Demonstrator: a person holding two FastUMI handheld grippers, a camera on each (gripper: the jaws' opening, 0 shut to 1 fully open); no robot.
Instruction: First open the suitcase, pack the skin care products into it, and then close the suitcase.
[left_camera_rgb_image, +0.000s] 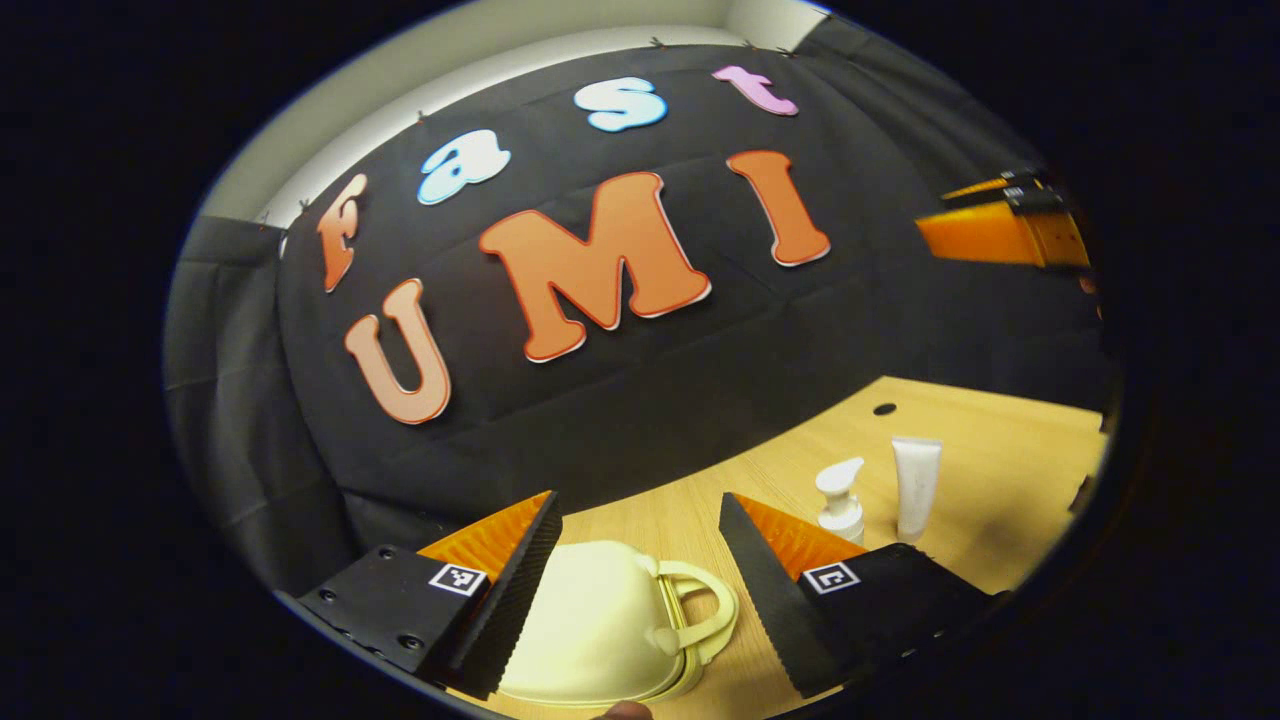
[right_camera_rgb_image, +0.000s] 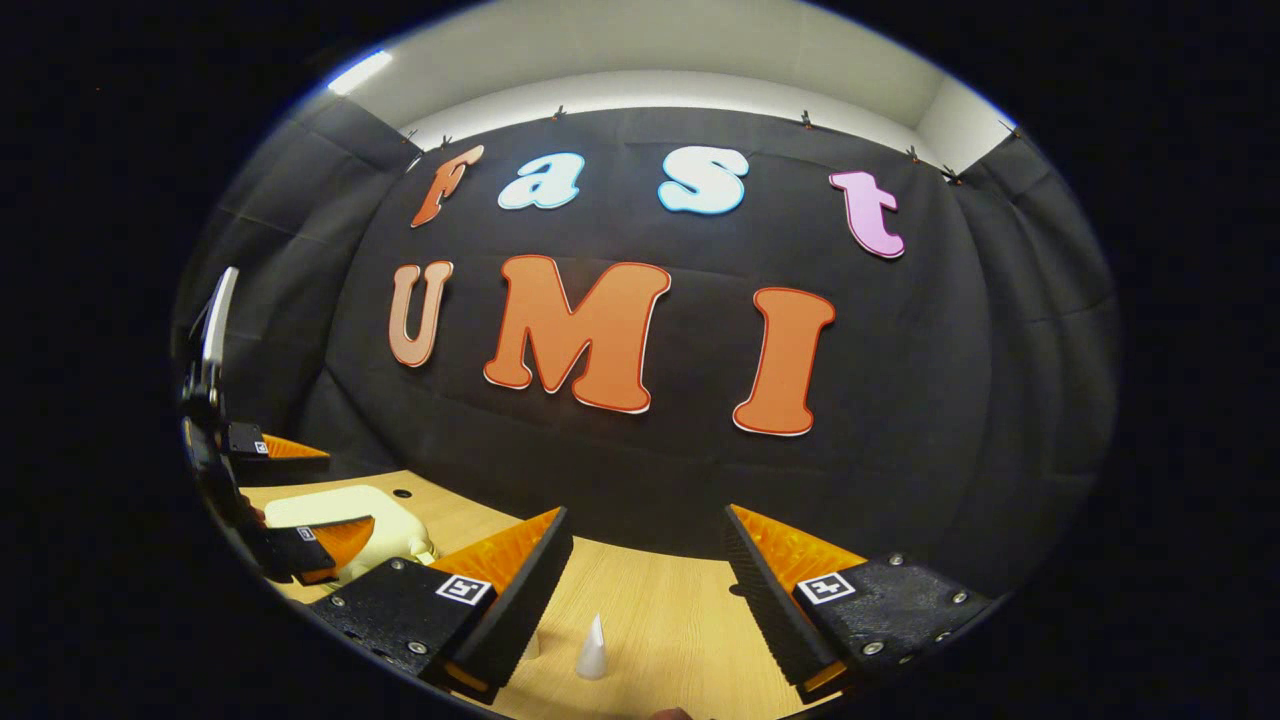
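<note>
My left tool (left_camera_rgb_image: 640, 520) hangs over the cream suitcase (left_camera_rgb_image: 600, 630), fingers spread wide apart and clear of it; the case lies shut on the wooden tabletop (left_camera_rgb_image: 1000, 470), handle toward the right. Beyond it stand a pump bottle (left_camera_rgb_image: 840, 505) and a white tube (left_camera_rgb_image: 916, 485), side by side. My right tool (right_camera_rgb_image: 648, 540) is likewise spread, empty, above a small white cone-shaped tip (right_camera_rgb_image: 593, 648).
</note>
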